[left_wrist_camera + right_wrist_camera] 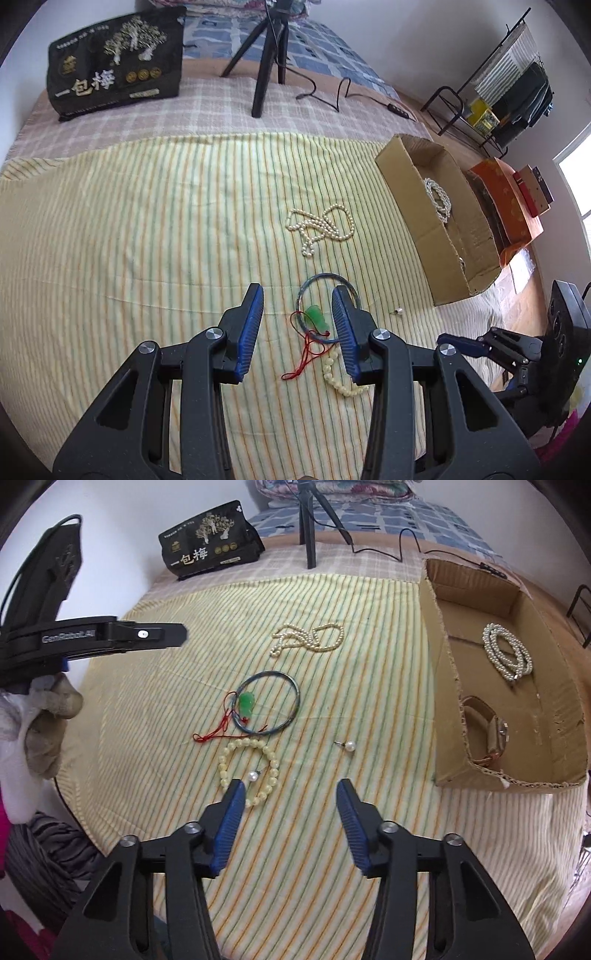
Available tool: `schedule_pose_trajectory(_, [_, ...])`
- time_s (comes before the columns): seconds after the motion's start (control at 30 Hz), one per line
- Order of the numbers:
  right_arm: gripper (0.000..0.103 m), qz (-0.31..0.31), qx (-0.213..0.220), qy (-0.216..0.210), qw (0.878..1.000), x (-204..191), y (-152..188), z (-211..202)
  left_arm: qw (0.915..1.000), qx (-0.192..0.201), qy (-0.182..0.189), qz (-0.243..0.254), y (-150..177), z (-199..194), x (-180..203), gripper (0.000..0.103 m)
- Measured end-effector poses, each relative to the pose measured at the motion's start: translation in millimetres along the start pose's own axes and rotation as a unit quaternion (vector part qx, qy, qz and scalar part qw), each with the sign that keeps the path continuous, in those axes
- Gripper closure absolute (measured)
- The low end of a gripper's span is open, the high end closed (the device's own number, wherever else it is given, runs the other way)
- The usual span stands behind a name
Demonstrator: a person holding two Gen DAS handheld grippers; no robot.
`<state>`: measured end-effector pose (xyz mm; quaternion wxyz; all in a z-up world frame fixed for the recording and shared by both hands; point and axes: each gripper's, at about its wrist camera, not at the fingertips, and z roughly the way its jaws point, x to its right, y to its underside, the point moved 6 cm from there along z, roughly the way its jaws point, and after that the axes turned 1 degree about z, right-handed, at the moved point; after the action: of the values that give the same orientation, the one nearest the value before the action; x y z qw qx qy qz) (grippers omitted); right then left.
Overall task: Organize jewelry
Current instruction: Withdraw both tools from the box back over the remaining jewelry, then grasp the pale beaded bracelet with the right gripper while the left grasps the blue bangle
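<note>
On the striped cloth lie a pearl necklace point(320, 227) point(309, 637), a dark bangle point(294, 688) point(325, 276), a green pendant on red cord point(246, 704) point(318, 319), a cream bead bracelet point(231, 753) point(334, 373) and two pearl earrings point(349, 745) point(253, 775). A cardboard box point(447, 657) point(417, 206) holds a white pearl strand point(508, 657) point(439, 197) and a watch point(495, 734). My left gripper point(298, 308) is open above the pendant and bangle. My right gripper point(290, 799) is open, above the cloth between the bracelet and the box.
A black printed bag point(118, 62) point(210, 541) and a black tripod point(267, 62) point(310, 524) with a cable stand at the back. An orange box point(506, 199) sits beyond the cardboard box. The left gripper's body and gloved hand point(44, 716) show at the right wrist view's left.
</note>
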<state>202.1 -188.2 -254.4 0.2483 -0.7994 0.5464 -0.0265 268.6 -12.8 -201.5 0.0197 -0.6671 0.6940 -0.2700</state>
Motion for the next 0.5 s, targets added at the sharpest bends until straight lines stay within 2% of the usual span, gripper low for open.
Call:
schedule_pose_trajectory(0.13, [0.068, 0.011, -0.019, -0.029, 0.999, -4, 2, 11, 0.9997, -0.02, -0.004, 0.012, 2, 18, 5, 0.064])
schedule_pose_trajectory(0.2, [0.073, 0.006, -0.029, -0.03, 0.999, -7, 4, 17, 0.9994, -0.03, -0.004, 0.019, 4, 27, 7, 0.064])
schedule_pose_trajectory(0.47, [0.076, -0.005, -0.046, -0.029, 0.999, -12, 8, 30, 0.9982, -0.054, -0.002, 0.024, 12, 44, 5, 0.065])
schedule_pose_trajectory(0.5, [0.076, -0.006, -0.048, -0.028, 0.998, -12, 8, 31, 0.998, -0.056, -0.002, 0.029, 13, 44, 7, 0.069])
